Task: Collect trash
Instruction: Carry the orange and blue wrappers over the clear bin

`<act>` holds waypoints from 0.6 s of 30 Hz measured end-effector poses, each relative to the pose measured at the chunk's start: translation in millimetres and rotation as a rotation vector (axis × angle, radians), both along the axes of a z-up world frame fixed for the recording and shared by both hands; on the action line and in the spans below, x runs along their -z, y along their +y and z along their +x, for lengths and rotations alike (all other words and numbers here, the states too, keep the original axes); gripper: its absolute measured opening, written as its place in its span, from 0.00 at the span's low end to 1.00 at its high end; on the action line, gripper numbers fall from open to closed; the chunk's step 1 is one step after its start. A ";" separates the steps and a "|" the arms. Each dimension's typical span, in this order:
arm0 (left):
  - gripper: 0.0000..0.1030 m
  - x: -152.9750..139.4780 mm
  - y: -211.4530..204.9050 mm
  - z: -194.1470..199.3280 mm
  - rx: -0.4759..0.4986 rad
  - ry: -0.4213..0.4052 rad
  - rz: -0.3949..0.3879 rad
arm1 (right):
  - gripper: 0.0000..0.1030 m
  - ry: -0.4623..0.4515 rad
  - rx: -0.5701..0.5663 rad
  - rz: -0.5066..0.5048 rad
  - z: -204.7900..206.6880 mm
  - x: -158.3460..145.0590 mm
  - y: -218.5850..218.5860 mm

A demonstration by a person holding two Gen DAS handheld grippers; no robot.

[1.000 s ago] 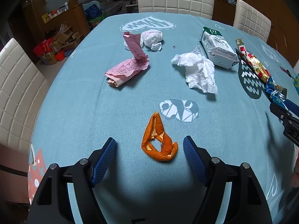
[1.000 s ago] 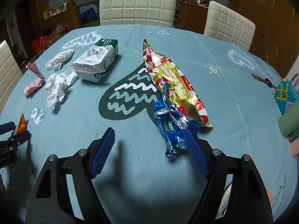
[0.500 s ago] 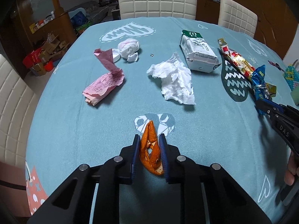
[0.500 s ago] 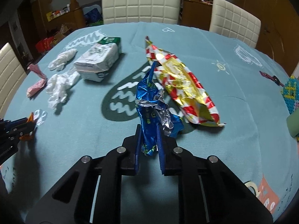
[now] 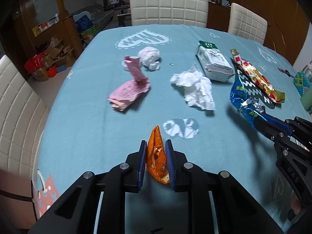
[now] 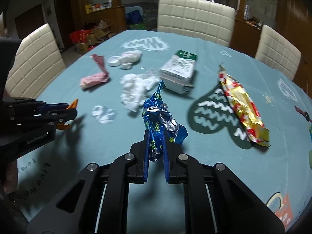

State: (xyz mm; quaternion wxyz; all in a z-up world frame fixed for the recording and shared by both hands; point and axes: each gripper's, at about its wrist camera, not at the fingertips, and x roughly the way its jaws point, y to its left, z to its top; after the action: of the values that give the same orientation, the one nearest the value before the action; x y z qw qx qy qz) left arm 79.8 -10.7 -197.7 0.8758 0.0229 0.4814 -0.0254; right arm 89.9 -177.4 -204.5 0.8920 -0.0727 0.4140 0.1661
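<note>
Both claws loaded, trash lifted clear of the blue tablecloth

Left gripper (image 5: 156, 160) pressed onto the orange peel (image 5: 157, 160), pinched at lower centre of the left wrist view, long axis of peel running up-frame along the fingers; right gripper (image 6: 155, 152) clamped on the crumpled blue foil wrapper (image 6: 159, 115), wrapper standing up-frame from the pads at centre of the right wrist view. Remaining trash all up-frame of both claws: white tissue (image 5: 195, 88) at centre, pink paper (image 5: 129, 91) to its left and nearer the left gripper, carton (image 5: 213, 66) and red-gold wrapper (image 6: 241, 105) toward the right, nearer the right gripper. No bin in either view. Open cloth in the lower half of each frame; table edge (image 5: 48, 120) at left, white chairs beyond
</note>
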 end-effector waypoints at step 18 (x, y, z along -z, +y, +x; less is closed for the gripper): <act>0.19 -25.3 134.0 -33.4 -0.172 -0.078 -0.025 | 0.14 -0.045 -0.293 0.005 -11.7 -34.1 160.6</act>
State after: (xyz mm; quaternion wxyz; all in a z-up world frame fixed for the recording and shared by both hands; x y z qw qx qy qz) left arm 46.3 123.2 -172.4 0.8930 -0.0285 0.4469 0.0450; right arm 78.2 -16.8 -170.4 0.8676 -0.1340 0.3783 0.2937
